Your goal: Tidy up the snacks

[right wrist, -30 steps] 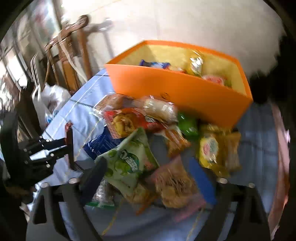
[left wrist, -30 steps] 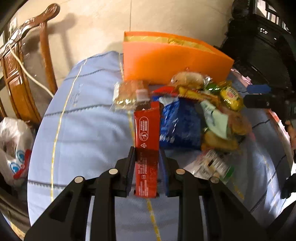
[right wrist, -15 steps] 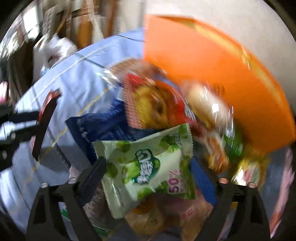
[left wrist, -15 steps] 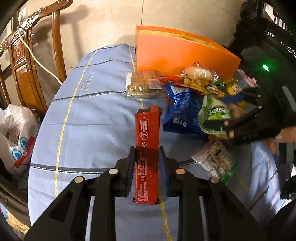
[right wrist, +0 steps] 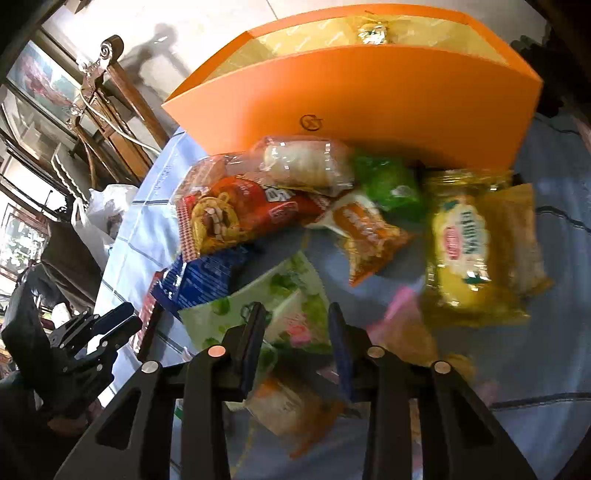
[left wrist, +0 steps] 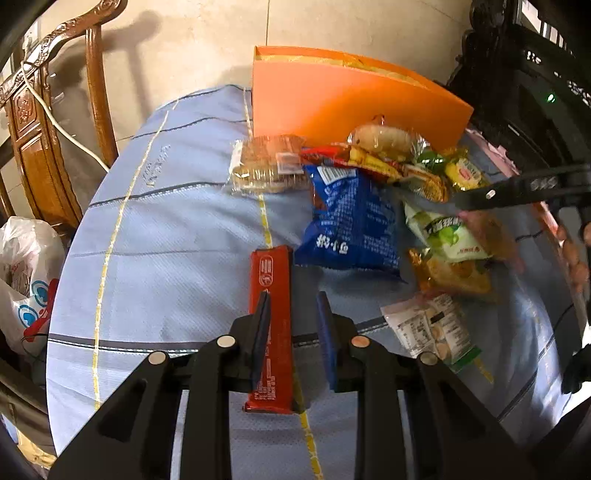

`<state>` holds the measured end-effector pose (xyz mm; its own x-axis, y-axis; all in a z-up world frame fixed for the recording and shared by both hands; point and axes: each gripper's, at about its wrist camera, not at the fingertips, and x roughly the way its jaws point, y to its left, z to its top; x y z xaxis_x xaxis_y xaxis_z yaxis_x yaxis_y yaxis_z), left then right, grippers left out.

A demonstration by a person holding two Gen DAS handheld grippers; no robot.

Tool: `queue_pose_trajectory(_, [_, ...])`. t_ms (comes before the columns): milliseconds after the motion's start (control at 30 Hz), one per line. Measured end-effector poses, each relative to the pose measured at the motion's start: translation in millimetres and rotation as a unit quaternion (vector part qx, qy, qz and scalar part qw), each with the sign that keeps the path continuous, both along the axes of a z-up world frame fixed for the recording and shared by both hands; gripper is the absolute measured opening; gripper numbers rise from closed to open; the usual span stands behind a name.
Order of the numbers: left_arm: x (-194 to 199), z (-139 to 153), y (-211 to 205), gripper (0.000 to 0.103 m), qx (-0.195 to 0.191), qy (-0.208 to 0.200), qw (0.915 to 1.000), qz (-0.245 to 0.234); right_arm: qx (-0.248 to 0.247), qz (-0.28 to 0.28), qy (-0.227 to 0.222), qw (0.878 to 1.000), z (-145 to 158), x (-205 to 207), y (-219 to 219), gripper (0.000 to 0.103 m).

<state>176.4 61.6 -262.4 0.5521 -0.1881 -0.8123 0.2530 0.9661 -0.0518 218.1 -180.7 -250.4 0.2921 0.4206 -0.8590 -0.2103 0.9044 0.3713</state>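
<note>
We hold a red snack bar (left wrist: 271,325) in the left gripper (left wrist: 291,339), jaws closed nearly as far as they go and the wrapper pinched lengthwise, lifted just clear of the blue tablecloth (left wrist: 166,229) so it can travel to the orange box (left wrist: 343,99) at the table's far side. Our right gripper (right wrist: 295,343) has just been closing over the green-and-white snack packet (right wrist: 284,295) at the near edge of the pile; the packet sits between the blue pads, but the blur keeps us from telling whether they press on it yet. The rest of the snacks lie heaped against the box's front wall: a blue bag (left wrist: 351,225), a red noodle packet (right wrist: 236,214), a clear-wrapped bun (right wrist: 303,166), a yellow wafer pack (right wrist: 461,251). We judge the box stands open at the top, since a gold-wrapped item (right wrist: 373,31) already shows inside. The cloth to the left of the pile is bare and gives the bar an open path; the pile itself crowds the box front, so anything carried there must go over it. The wooden chair (left wrist: 55,129) and white plastic bag (left wrist: 26,273) stand beyond the table's left edge, out of the way.
</note>
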Motion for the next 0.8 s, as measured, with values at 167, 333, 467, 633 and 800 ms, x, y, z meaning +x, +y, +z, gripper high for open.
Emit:
queue_pose_trajectory(167, [3.7, -12.3, -0.7, 0.028, 0.014, 0.006, 0.9999, 0.000, 0.114, -0.063, 0.091, 0.987, -17.3, -6.5, -12.6, 0.093])
queue_pose_trajectory(333, [6.8, -15.6, -6.5, 0.042, 0.024, -0.007, 0.9997, -0.004, 0.182, -0.120, 0.156, 0.963, -45.6, 8.1, -9.1, 0.098])
queue_pose_trajectory(467, [6.4, -26.3, -12.5, 0.062, 0.052, 0.000, 0.9986, -0.007, 0.092, -0.071, 0.129, 0.985, -39.7, 12.3, 17.4, 0.100])
queue_pose_trajectory(633, [6.2, -29.2, -4.8, 0.066, 0.034, 0.007, 0.9993, 0.012, 0.028, -0.038, 0.122, 0.991, -38.4, 6.2, 45.7, 0.100])
queue_pose_trajectory(800, [6.5, -26.5, -0.9, 0.060, 0.025, 0.002, 0.9996, 0.011, 0.122, -0.049, 0.167, 0.977, -45.3, 4.5, 38.0, 0.055])
